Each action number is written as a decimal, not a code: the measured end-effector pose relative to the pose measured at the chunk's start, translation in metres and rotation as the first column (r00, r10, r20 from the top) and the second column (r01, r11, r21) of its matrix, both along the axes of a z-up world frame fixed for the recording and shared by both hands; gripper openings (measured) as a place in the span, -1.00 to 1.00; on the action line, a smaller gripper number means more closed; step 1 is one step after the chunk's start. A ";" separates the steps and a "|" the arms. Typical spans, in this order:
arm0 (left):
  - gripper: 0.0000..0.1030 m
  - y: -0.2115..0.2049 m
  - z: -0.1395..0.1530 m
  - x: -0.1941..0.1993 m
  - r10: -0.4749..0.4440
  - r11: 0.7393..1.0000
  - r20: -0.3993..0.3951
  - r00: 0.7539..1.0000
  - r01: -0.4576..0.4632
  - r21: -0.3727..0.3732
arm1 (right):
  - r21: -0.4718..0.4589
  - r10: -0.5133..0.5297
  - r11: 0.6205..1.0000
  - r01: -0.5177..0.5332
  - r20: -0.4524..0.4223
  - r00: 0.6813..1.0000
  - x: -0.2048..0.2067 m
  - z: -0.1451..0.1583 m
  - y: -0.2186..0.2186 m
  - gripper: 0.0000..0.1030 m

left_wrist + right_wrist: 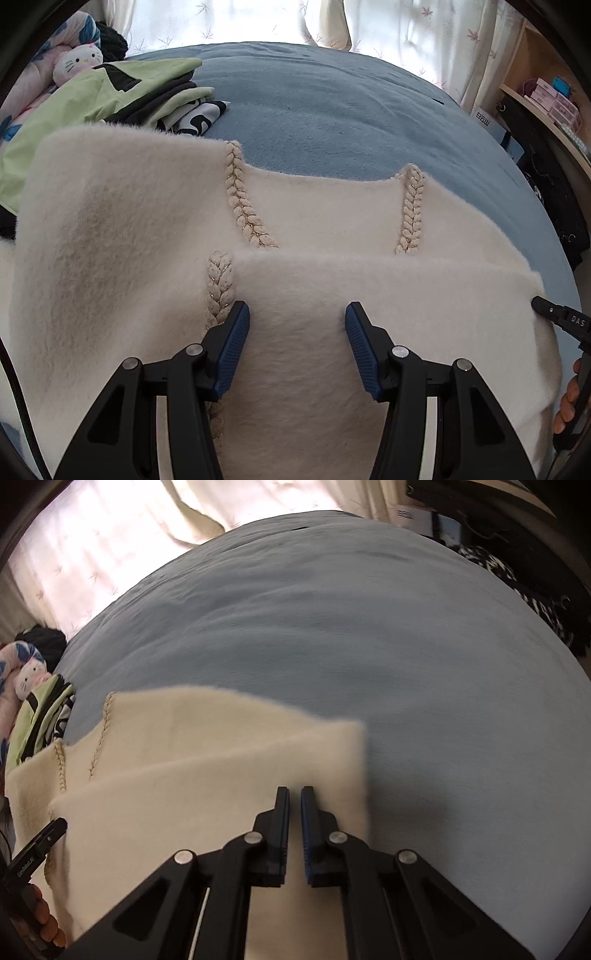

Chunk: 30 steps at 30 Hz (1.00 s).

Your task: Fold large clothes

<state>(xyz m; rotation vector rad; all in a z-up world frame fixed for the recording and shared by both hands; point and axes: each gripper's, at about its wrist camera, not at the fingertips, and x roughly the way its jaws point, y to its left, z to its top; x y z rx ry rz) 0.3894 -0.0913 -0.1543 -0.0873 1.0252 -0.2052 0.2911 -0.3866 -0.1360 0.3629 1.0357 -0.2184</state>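
A cream fuzzy garment (pixel 332 206) with braided trim (pixel 240 199) lies spread on the blue bed cover (pixel 332 103), its near part folded over into a second layer. My left gripper (pixel 297 321) hangs open just above that folded layer, beside a braid, with nothing pinched. In the right wrist view the garment (pixel 184 760) is blurred. My right gripper (pixel 294 794) is shut over the garment's right part, a little inside its edge. Whether cloth is caught between the pads I cannot tell. Its tip (pixel 537 303) also shows at the garment's right edge in the left wrist view.
A pile of green and black clothes (pixel 92 99) and a white plush cat (pixel 77 61) sit at the far left. Curtains (pixel 258 22) hang behind the bed. A wooden shelf (pixel 546 96) and dark items (pixel 554 206) stand at the right. A hand (pixel 567 398) holds the right gripper.
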 end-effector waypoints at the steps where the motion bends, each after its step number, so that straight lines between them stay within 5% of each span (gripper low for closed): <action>1: 0.03 -0.001 0.002 -0.001 0.001 1.000 0.000 1.000 -0.001 0.004 | -0.004 0.000 1.000 0.000 -0.002 1.000 -0.004 0.002 0.000 -0.92; 5: 0.03 -0.001 0.010 -0.004 0.009 1.000 -0.010 1.000 -0.009 -0.002 | -0.017 -0.013 1.000 0.013 -0.002 1.000 -0.015 0.015 0.005 -0.80; 10: 0.06 0.003 0.033 -0.018 0.013 1.000 0.012 1.000 -0.012 -0.001 | -0.015 -0.013 1.000 0.013 0.031 0.999 -0.031 0.035 0.018 -0.19; 19: 0.12 0.017 0.071 -0.060 0.018 1.000 0.041 0.999 -0.017 -0.025 | -0.014 0.031 0.999 -0.031 0.045 0.998 -0.065 0.059 0.049 -0.18; 30: 0.12 0.035 0.099 -0.155 -0.058 0.997 0.100 0.993 0.063 -0.043 | 0.036 0.092 0.995 -0.095 0.075 0.993 -0.132 0.074 0.108 -0.18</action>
